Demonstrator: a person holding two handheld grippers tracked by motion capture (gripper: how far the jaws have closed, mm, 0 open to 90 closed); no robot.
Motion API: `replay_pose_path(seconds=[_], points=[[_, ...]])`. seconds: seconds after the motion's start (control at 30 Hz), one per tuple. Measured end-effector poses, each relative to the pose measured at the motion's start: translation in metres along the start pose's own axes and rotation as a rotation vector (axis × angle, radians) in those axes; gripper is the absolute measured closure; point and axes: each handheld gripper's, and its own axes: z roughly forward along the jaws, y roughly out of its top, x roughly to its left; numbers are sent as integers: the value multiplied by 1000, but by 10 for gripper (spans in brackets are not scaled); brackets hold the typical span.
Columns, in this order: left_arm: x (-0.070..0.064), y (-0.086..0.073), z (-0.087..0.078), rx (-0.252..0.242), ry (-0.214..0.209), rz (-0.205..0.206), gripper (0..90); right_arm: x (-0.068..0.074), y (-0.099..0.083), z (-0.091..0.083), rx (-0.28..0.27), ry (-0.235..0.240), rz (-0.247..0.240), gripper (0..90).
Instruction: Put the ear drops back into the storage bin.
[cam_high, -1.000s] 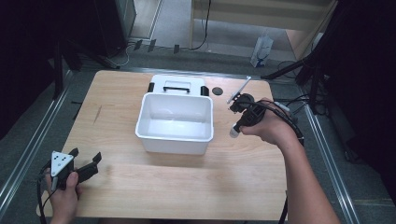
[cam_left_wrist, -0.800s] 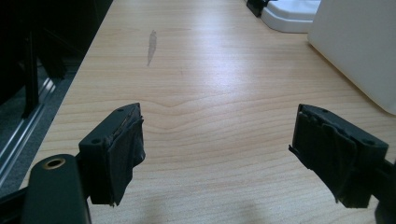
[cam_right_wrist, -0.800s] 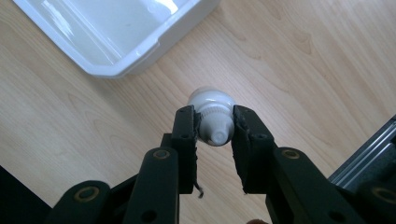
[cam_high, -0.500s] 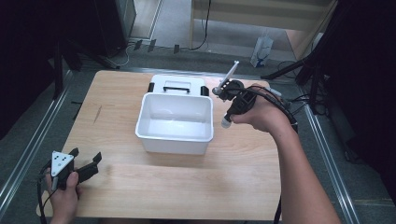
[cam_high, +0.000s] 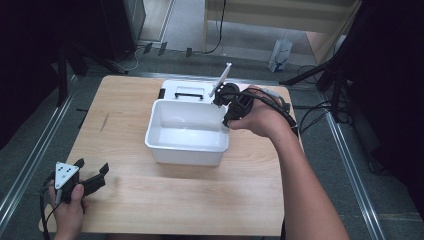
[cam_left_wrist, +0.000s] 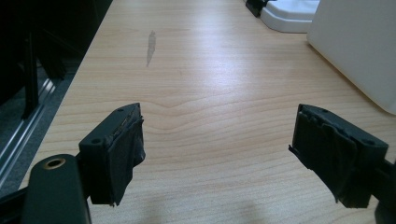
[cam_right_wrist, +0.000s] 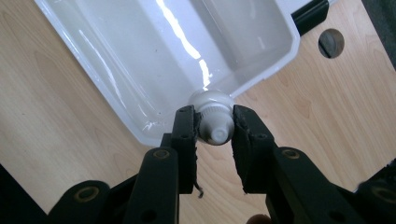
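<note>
right tongs (cam_right_wrist: 214, 127): i'm pinching a white tube (cam_right_wrist: 214, 116) by its cap, over the near rim of the white bin (cam_high: 187, 131)
left tongs (cam_left_wrist: 219, 154): spread, empty, low over bench (cam_high: 200, 195)
tube contents: can't tell

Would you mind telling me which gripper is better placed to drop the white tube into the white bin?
Right. The right gripper is shut on the white tube at the white bin's right rim. The left gripper stands open and empty at the table's near left corner, well away from the bin.
</note>
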Motion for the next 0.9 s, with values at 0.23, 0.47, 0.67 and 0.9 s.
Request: replay_pose_path(seconds=[0.23, 0.47, 0.67, 0.9], points=[[0, 0, 0, -2, -2, -4, 175, 7, 12, 13, -8, 10, -43, 720], [0, 0, 0, -4, -4, -6, 175, 4, 11, 33, 21, 4, -94, 720], [0, 0, 0, -3, -4, -8, 175, 4, 10, 52, 40, -4, -126, 719], [0, 0, 0, -6, -4, -6, 174, 8, 10, 76, 71, -30, -179, 719]])
